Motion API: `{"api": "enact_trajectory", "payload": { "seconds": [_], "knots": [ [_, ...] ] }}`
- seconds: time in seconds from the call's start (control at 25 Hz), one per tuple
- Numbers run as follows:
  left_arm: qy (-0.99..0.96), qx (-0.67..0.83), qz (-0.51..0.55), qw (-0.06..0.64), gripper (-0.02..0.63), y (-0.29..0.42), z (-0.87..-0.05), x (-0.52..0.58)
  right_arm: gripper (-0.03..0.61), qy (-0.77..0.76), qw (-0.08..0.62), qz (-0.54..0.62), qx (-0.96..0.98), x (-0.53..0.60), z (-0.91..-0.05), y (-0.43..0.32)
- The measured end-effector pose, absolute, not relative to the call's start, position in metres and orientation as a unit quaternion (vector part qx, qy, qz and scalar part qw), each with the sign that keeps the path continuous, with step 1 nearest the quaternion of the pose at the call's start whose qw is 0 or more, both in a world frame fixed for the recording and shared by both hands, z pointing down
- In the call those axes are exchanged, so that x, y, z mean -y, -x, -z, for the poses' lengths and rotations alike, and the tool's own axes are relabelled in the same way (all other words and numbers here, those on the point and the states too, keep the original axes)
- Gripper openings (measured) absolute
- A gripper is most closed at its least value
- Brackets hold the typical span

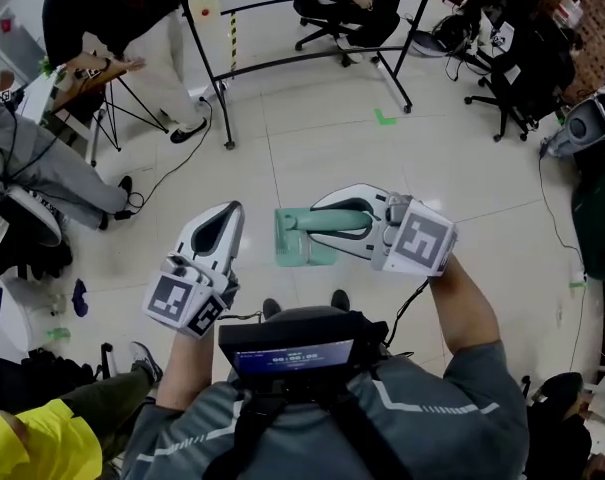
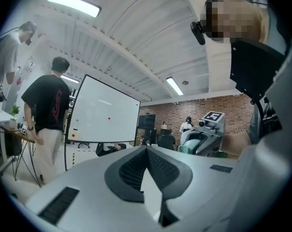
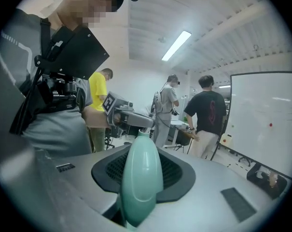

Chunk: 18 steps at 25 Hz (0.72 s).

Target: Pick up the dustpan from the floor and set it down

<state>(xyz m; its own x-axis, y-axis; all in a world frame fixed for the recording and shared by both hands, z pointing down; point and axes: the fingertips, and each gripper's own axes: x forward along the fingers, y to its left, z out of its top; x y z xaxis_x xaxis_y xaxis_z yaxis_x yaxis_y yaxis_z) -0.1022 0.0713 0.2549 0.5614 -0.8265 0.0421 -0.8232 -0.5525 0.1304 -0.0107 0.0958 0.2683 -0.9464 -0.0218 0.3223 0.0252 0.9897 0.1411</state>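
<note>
Mint-green plastic dustpan (image 1: pixel 297 246) is off the tiled floor (image 1: pixel 322 138), held out roughly level in front of the person, between the 2 grippers.

Right gripper (image 1: pixel 327 218): jaws clamped on the rounded handle (image 3: pixel 142 178), which fills the space between the pads. The pan end sticks out past the jaw tips.

Left gripper (image 1: pixel 229 215): jaw tips together, nothing between them. It sits just beside the pan and, as far as I can tell, does not touch it.

Risks (my judgement):
1. The handle looks smooth and round, and only 1 gripper holds it. The pan's weight sits ahead of the jaws, so it could roll, droop or slide out on a quick move.
2. The left gripper is close, and a small drift inward could knock the pan and twist it loose.
3. Letting go too high would drop it on hard tile, where it could bounce or land on edge.
4. A cable (image 1: pixel 182 163) crosses the floor at the left, and a pan set on it would rock.
</note>
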Motion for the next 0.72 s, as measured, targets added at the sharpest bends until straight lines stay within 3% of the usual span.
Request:
{"api": "enact_trajectory", "payload": {
  "seconds": [0.72],
  "knots": [
    [-0.876, 0.469, 0.056, 0.094, 0.032, 0.130, -0.261, -0.077, 0.133, -0.012, 0.157, 0.068, 0.985, -0.096, -0.263, 0.022]
  ]
}}
